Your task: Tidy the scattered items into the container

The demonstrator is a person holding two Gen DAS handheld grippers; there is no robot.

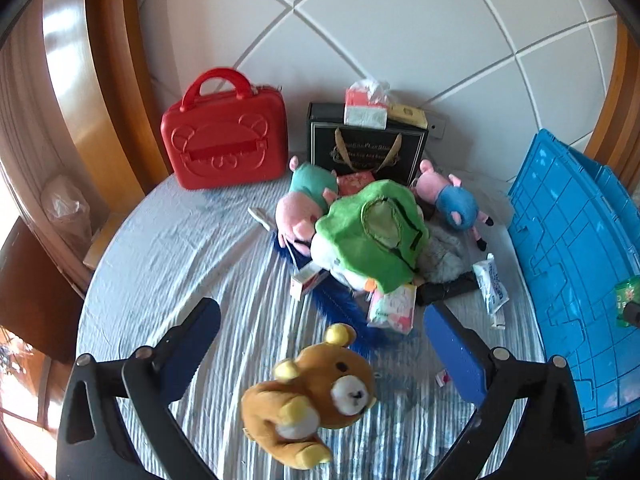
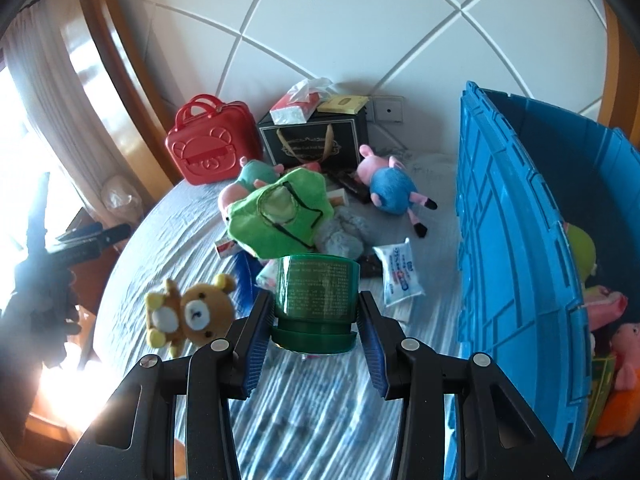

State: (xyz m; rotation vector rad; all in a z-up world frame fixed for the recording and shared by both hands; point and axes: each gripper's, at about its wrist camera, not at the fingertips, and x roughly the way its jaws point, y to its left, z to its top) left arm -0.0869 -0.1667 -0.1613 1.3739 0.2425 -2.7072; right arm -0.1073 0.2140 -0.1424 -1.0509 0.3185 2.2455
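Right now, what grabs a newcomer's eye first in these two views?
The green jar, clamped in the right gripper close to the camera, beside the tall blue crate at right. Then the brown bear plush, lying on the striped bedsheet between the left gripper's wide-open jaws. Behind it, a toy heap topped by a green frog plush.

Gold lettering on black gift bag [image 1: 366, 148], upper centre, too blurred to read. Dense white print on green jar [image 2: 316, 292], illegible. Blue characters on white packet [image 2: 400, 270], unreadable.
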